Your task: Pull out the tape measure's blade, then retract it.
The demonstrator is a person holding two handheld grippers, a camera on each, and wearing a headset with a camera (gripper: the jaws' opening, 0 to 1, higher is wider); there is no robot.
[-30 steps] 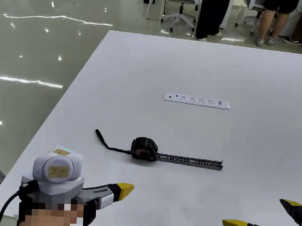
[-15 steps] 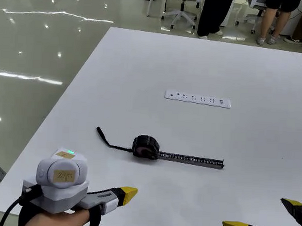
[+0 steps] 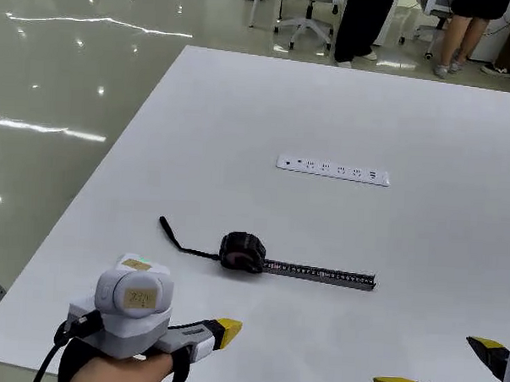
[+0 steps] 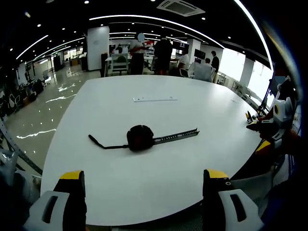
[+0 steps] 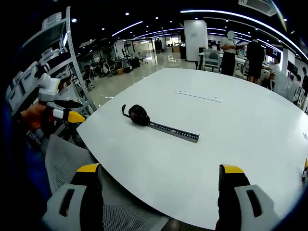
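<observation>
A black tape measure [image 3: 242,251] lies on the white table [image 3: 369,103], its blade [image 3: 319,273] pulled out to the right and a black wrist strap [image 3: 173,236] trailing left. My left gripper [image 3: 215,335] hovers at the near left table edge, short of the case, open and empty. My right gripper [image 3: 438,366] is at the near right, also open and empty. In the left gripper view the tape measure [image 4: 140,137] lies ahead, beyond the gripper [image 4: 143,175]. From the right gripper [image 5: 160,169] I see the case [image 5: 138,114] and blade [image 5: 173,131] farther in.
A white power strip [image 3: 333,170] lies beyond the tape measure, mid-table. The table's left edge drops to a glossy floor [image 3: 57,81]. Office chairs [image 3: 305,15] and standing people [image 3: 359,26] are past the far edge.
My left gripper has shifted a little right along the near edge. The tape measure and its blade lie as before; the right gripper has barely moved.
</observation>
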